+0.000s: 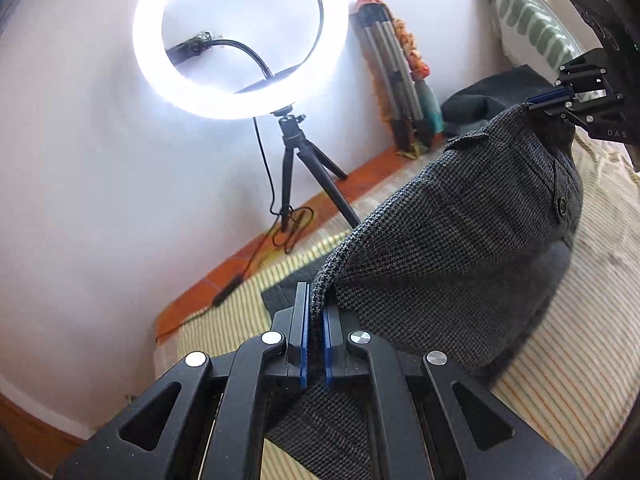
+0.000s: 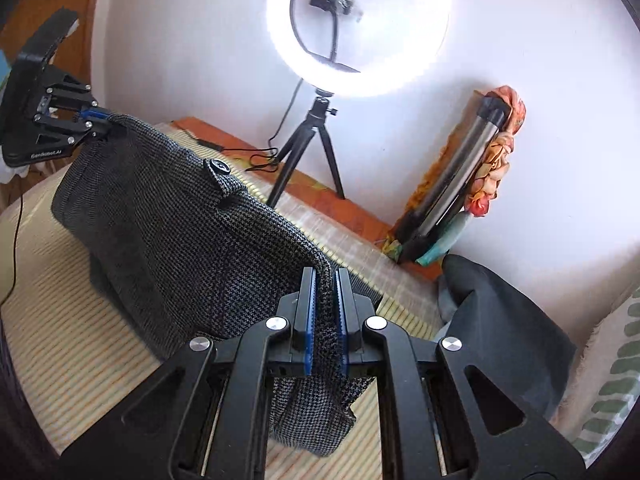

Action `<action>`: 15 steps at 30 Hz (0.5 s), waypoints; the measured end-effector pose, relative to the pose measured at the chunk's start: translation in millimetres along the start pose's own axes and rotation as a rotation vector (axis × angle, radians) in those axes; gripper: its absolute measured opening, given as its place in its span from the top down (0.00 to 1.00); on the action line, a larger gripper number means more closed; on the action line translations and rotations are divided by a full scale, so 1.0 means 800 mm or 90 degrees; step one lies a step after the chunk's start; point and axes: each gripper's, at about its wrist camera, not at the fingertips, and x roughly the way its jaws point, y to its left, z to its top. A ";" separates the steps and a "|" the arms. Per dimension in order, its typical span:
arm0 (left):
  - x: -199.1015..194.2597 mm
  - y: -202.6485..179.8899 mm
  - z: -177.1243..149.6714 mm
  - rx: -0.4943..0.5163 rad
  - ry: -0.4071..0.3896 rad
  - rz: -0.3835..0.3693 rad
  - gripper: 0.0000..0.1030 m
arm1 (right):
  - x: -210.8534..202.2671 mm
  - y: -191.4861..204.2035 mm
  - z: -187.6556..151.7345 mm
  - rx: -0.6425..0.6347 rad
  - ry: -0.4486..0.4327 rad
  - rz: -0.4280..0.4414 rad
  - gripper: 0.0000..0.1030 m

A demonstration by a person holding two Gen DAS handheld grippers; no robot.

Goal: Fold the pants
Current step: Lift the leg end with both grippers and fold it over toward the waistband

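Clearly soft, thick, floppy pants (image 1: 460, 248) sag between left hand-held gripper (image 1: 316, 336) and right hand-held gripper (image 2: 326, 320), both clamped on the waistband corners — best hold there.

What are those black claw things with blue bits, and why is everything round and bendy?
Those are two grabbing tools that a person holds, one in each hand. Each has a small camera looking along its two fingers, and its wide lens bends the picture.

One picture comes from the left gripper, the other from the right gripper. Each can also see the other one across the cloth.

Both are squeezed shut on the top edge of the grey checked pants, lifting them above a striped mat. The pants have a dark button.

Behind stands a glowing ring light on a little tripod. A dark cloth lies at the side.
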 end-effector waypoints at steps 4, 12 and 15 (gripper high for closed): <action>0.047 0.011 0.021 0.007 0.019 -0.004 0.96 | 0.051 -0.023 0.014 0.015 0.030 -0.017 0.91; 0.142 0.005 0.031 0.047 0.071 -0.007 0.96 | 0.140 -0.050 0.000 0.048 0.103 -0.018 0.91; 0.169 0.008 0.029 0.030 0.087 -0.009 0.91 | 0.167 -0.051 -0.009 0.049 0.129 -0.020 0.91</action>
